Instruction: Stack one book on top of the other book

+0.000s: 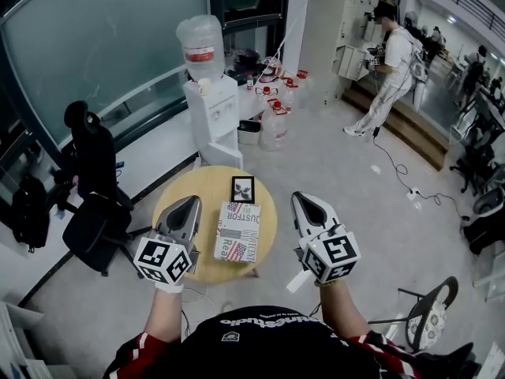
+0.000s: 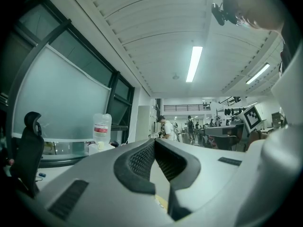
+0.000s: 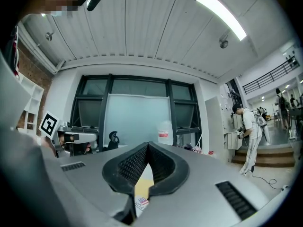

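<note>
A white book with large print (image 1: 238,231) lies flat on the round wooden table (image 1: 189,186). Just beyond it on the table is a small black book (image 1: 242,189), apart from the white one. My left gripper (image 1: 189,204) hovers left of the white book, and my right gripper (image 1: 302,200) hovers past the table's right edge. Both point level with their jaws shut and nothing between them. In the left gripper view the left gripper (image 2: 154,141) shows touching tips. Under the right gripper (image 3: 147,145), a corner of the white book (image 3: 140,203) shows.
A water dispenser (image 1: 211,93) stands beyond the table, with water jugs (image 1: 276,117) on the floor beside it. A black office chair (image 1: 95,188) is at the left and another chair (image 1: 430,314) at the lower right. A person (image 1: 390,69) stands far off by steps.
</note>
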